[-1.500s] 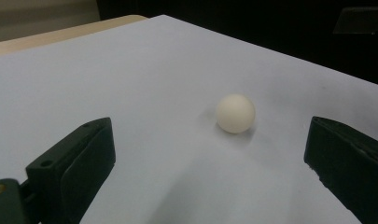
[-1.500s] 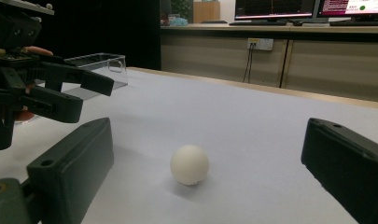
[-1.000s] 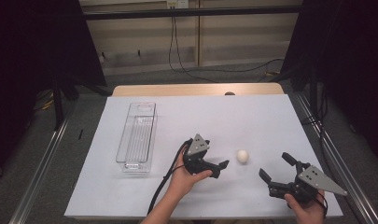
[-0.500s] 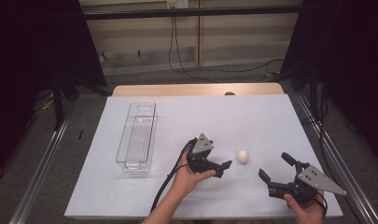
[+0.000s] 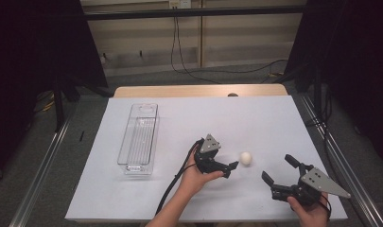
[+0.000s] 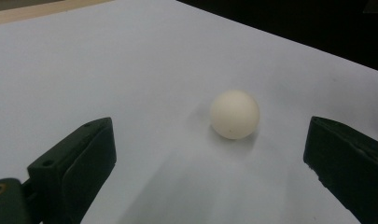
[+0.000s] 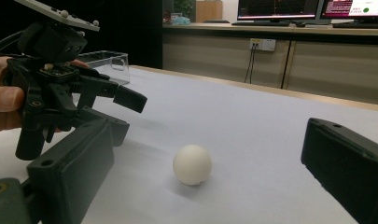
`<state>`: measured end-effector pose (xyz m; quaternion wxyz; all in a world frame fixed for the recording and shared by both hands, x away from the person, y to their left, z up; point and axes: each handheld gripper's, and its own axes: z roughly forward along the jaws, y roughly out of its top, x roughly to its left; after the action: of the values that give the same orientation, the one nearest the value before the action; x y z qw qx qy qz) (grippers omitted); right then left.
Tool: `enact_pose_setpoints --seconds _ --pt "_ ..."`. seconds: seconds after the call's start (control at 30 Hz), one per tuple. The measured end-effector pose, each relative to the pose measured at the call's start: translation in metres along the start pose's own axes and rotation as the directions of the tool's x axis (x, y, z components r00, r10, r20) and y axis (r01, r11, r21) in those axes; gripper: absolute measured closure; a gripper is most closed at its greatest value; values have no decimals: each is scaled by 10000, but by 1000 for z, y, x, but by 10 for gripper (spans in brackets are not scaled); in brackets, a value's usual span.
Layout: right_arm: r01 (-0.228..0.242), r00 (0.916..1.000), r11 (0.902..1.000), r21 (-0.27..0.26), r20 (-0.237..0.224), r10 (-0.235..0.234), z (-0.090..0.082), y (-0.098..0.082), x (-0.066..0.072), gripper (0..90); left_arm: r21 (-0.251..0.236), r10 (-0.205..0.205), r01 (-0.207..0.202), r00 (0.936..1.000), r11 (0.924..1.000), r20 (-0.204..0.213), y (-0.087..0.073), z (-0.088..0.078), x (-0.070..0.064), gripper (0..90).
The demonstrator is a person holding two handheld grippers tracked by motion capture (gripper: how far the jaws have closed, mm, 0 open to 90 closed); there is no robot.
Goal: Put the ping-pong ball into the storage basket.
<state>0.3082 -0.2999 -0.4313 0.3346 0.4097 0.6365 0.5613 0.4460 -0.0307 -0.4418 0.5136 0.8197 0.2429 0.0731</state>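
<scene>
Right tool [image 5: 277, 173] sitting nearest the person's edge of the worktop [image 5: 274, 118], jaws spread wide, holding nothing, resting low and pointing toward the ball. In the right gripper view the ball [image 7: 192, 164] is lying on the white surface between its two jaws but farther out, not touching either.

Left tool [image 5: 230, 169] hovering just beside the ball [image 5: 246, 158], jaws also spread apart and empty. In the left gripper view the ball [image 6: 234, 114] is showing ahead of the jaws, nearer the right-hand one, apart from both.

Ball lying free on the worktop, near the front centre, between the two tools.

Farther off to the left, a clear plastic tray [image 5: 139, 139] is standing empty, long side running away from the person, well apart from the ball.

Judgement: the approach to the ball is in hand, the left tool being the one lining up. Next move is calling for easing forward until the ball sits squarely between the jaws, then closing gently; a round, light ball is likely to roll off if nudged by one jaw first.
</scene>
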Motion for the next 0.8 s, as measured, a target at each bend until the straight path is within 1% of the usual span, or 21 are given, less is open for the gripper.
enact_pose_setpoints --seconds 0.03,0.07,0.1,0.17,0.2,0.23,0.3,0.33,0.37,0.4,0.43,0.47,0.5,0.53,0.57,0.6,0.67,0.7,0.73,0.77,0.8 --pt "1 10000 10000 23 -29 -1 0 0 0 20 3 43 -43 10000 10000 47 1 1 0 25" --pt "-2 10000 10000 23 -12 2 0 0 0 20 129 105 -105 9999 9999 28 3 1 -1 25" --pt "-11 10000 10000 24 -5 11 0 0 0 20 99 59 -60 9999 9999 82 4 3 -2 24" --pt "6 10000 10000 37 -15 -6 0 0 0 20 85 161 -161 9999 9998 61 6 5 -3 24" --pt "6 10000 10000 37 -15 -6 0 0 0 20 151 210 -213 9997 9997 143 7 6 -3 24" --pt "12 10000 10000 22 -46 -12 0 0 0 20 98 190 -192 9997 9998 164 7 7 -3 24" --pt "33 10000 10000 10 -27 -33 0 0 -1 20 200 239 -243 9995 9995 187 8 10 -4 24" --pt "33 10000 10000 10 -27 -33 0 0 -1 20 128 270 -273 9994 9995 234 8 11 -4 24" --pt "30 10000 10000 -4 -21 -30 0 0 -1 20 223 272 -276 9995 9994 177 8 12 -4 24" --pt "30 10000 10000 -4 -21 -30 0 0 -1 20 106 243 -245 9995 9996 213 8 13 -5 24" --pt "35 10000 10000 -4 -25 -35 0 0 -1 20 200 284 -289 9994 9994 209 9 14 -4 24" --pt "24 10000 10000 -1 -25 -24 0 0 -1 20 146 263 -267 9994 9995 246 9 15 -5 24" --pt "10 10000 10000 3 -20 -10 0 0 -1 20 4 158 -159 9994 9999 303 9 16 -5 25" --pt "0 10000 10000 6 -17 0 0 0 -1 20 180 172 -177 9996 9997 241 10 17 -5 26" --pt "-9 10000 10000 11 -19 9 0 0 -1 20 173 200 -205 9992 9996 334 10 18 -5 26" --pt "24 10000 10000 -9 -16 -24 0 0 -1 20 340 172 -180 9996 9993 226 11 18 -5 26" --pt "37 10000 10000 -16 -5 -37 0 0 -1 20 365 116 -128 9994 9993 336 12 21 -5 26" --pt "17 10000 10000 -10 -10 -17 -1 0 -1 20 414 159 -175 9991 9990 394 13 22 -5 30" --pt "40 10000 10000 -26 0 -40 -1 0 -1 20 524 312 -335 9985 9981 444 14 23 -5 39" --pt "43 10000 10000 -25 0 -43 -1 0 -1 20 535 298 -319 9988 9981 386 14 24 -7 45" --pt "73 10000 10000 -24 -16 -73 -1 0 -1 20 520 347 -370 9984 9980 443 14 25 -7 59"
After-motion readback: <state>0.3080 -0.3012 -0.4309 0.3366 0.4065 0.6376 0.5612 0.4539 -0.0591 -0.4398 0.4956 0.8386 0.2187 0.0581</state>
